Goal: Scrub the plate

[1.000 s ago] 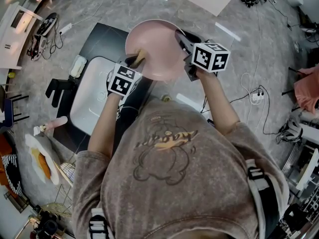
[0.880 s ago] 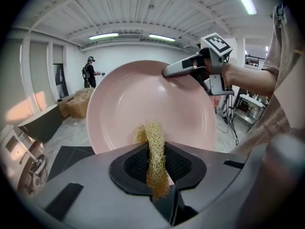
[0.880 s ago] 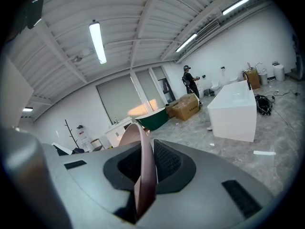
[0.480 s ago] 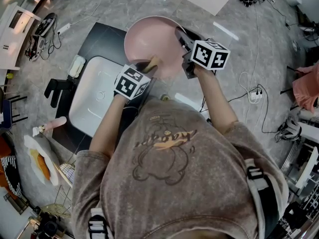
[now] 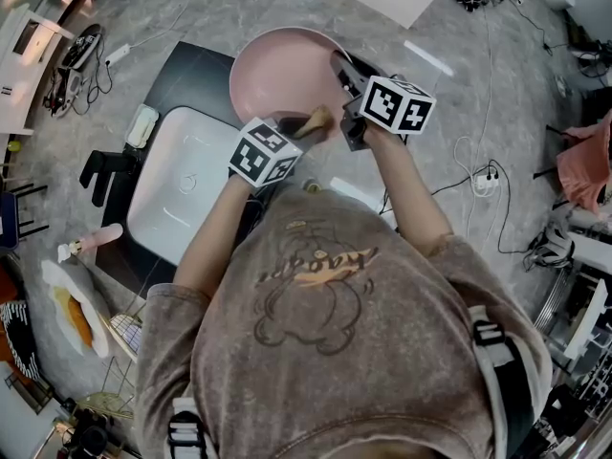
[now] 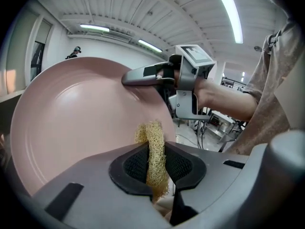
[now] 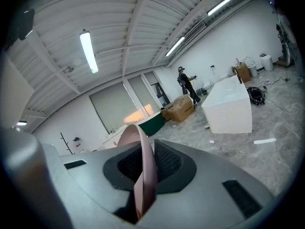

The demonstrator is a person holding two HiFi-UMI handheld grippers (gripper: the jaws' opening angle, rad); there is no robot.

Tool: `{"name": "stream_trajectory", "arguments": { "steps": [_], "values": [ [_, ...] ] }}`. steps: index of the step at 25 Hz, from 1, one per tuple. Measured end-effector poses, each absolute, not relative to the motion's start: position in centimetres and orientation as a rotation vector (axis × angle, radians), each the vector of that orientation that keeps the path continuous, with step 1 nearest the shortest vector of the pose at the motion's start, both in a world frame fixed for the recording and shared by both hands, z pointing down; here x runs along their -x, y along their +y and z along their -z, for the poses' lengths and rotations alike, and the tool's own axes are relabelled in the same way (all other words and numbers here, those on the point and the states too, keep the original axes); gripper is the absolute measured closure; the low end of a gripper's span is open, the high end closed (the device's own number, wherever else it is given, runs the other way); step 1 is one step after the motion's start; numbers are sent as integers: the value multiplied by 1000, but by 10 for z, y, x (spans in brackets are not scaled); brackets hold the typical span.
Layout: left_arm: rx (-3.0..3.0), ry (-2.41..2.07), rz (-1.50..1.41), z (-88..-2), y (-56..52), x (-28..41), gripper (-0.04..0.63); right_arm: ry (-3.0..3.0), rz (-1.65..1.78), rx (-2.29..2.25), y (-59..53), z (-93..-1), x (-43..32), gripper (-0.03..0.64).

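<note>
A person in a brown-grey shirt (image 5: 325,333) with a bear picture on it stands over a white sink (image 5: 182,185) set in a black counter (image 5: 191,75). The person holds one pair of tongs in each hand.

The right tongs (image 7: 143,162) are pinching the rim of a round pink plate (image 5: 277,70); in the right gripper view the thin pink edge sits tight between the two dark pads. The plate is up in the air, above the far end of the counter and past the sink. It is tipped up on its side, and its smooth inside faces the left tongs.

The left tongs (image 6: 155,162) are pressed on a scratchy yellow scrubber (image 6: 153,144); the scrubber stands up straight between the two dark pads, and its fuzzy top pokes out past them. That top is right at the inside of the plate, low down and close to the rim, just below where the right tongs hold on. The two tongs are near each other there, the left one under the right one.

Each pair of tongs has a black and white marker cube (image 5: 397,103) on it; grey stone floor (image 5: 478,84) lies all around the counter.
</note>
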State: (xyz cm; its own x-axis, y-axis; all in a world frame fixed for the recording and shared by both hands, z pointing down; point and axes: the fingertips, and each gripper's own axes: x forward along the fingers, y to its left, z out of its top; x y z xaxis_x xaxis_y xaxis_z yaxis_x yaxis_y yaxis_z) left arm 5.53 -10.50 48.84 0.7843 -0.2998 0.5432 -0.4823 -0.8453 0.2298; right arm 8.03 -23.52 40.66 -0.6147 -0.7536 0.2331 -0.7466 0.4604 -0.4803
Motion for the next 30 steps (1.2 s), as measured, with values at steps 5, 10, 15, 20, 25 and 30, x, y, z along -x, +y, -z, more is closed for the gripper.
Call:
{"name": "stream_trajectory", "arguments": {
  "steps": [5,10,15,20,25,30],
  "values": [
    [-2621,-563,-598,-477,-109,-65,518,2660,907,1346,-233,-410,-75,574],
    [-2609,-573,-498,-468,-116,-66,518,2679,927,1293,-229,-412,-65,574],
    [-2615,-645,-451,-459,-127,-62,518,2719,917,1242,-226,-410,-55,574],
    [-2617,-772,-380,-446,-144,-44,518,2743,897,1220,-223,-408,-50,575],
    [-2643,-875,-376,-433,-161,-30,518,2770,883,1212,-221,-406,-49,577],
    [-2642,-956,-347,-422,-179,-16,518,2800,885,1181,-216,-409,-44,578]
  ]
}}
